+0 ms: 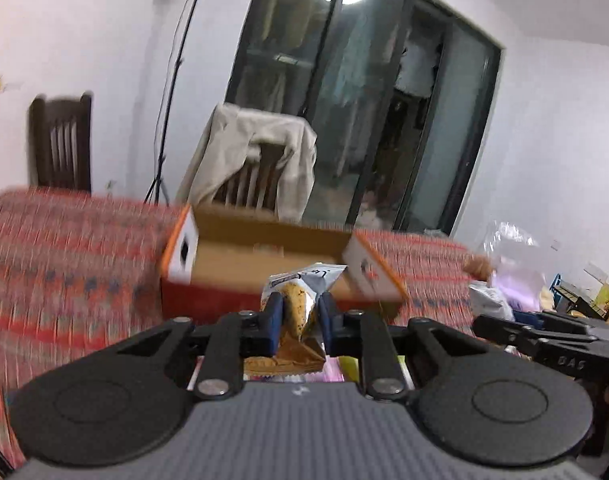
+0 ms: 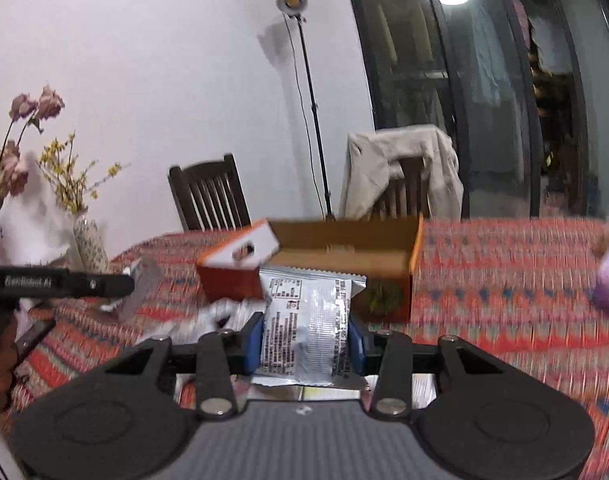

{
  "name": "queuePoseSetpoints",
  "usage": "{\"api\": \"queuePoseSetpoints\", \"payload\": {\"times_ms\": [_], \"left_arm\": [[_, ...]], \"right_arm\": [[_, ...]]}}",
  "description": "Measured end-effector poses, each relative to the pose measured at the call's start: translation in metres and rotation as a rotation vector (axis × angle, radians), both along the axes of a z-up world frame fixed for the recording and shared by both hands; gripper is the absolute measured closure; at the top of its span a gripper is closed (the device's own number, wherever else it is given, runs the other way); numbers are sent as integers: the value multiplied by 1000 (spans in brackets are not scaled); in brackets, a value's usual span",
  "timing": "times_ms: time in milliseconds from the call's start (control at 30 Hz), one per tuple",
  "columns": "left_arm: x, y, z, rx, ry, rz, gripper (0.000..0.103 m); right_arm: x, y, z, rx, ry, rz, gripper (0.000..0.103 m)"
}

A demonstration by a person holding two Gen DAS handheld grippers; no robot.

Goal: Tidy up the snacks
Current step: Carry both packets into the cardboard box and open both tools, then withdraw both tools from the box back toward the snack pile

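My left gripper (image 1: 298, 314) is shut on a cookie packet (image 1: 300, 300) with a brown cookie printed on it, held up in front of an open orange cardboard box (image 1: 264, 252) on the patterned tablecloth. In the right wrist view my right gripper (image 2: 306, 334) is shut on a silver snack packet (image 2: 308, 328) with printed text, lifted just before the same open box (image 2: 344, 252). The other gripper (image 2: 64, 284) pokes in from the left of that view, and the right one (image 1: 544, 336) shows at the right of the left wrist view.
The red patterned tablecloth (image 1: 64, 260) covers the table. More snack packets lie under the grippers. Vases with flowers (image 2: 44, 184) stand at the left, a plastic bag (image 1: 512, 264) at the right. Two wooden chairs, one draped with cloth (image 1: 256, 164), stand behind.
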State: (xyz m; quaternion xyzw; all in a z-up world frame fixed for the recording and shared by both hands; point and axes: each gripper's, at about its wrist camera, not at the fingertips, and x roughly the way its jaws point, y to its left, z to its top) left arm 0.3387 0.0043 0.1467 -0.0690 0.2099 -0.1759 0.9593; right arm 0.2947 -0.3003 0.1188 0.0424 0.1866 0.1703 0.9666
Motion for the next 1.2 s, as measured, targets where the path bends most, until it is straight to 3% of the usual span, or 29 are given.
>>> {"api": "queuePoseSetpoints", "payload": {"times_ms": [133,267,400,467,533,600,800,900,933,967,1067,1200], "left_arm": [[81,-2,15,43,-7,12,83],[171,-11,8,123,7,54,83],[257,-22,-18,168,107,68,83],[286,-27,-32,177,158,121,82],[309,-33,-45,207,212,142,82],[321,-36,-55,244,243,171,82],[337,-34,-87,299,371,224,78],[334,-30,-85,255,359,246,64],[333,-30,-84,252,349,253,52],[333,-30,-82,255,341,254,48],[329,-31,-74,253,350,239,31],[304,-35,-48,270,283,234,27]], "right_arm": [[68,-7,31,3,-1,-11,62],[162,-9,42,66,78,-45,62],[259,5,25,21,161,-135,62],[298,11,8,13,226,-177,62],[327,21,-7,-57,265,-205,62],[352,30,-22,-164,292,-246,62],[385,29,-51,-254,395,-251,60],[394,36,-57,-308,413,-229,44],[398,40,-58,-323,417,-218,42],[400,42,-59,-331,421,-209,37],[399,45,-55,-298,415,-185,26],[383,38,-39,-234,397,-179,25]]}}
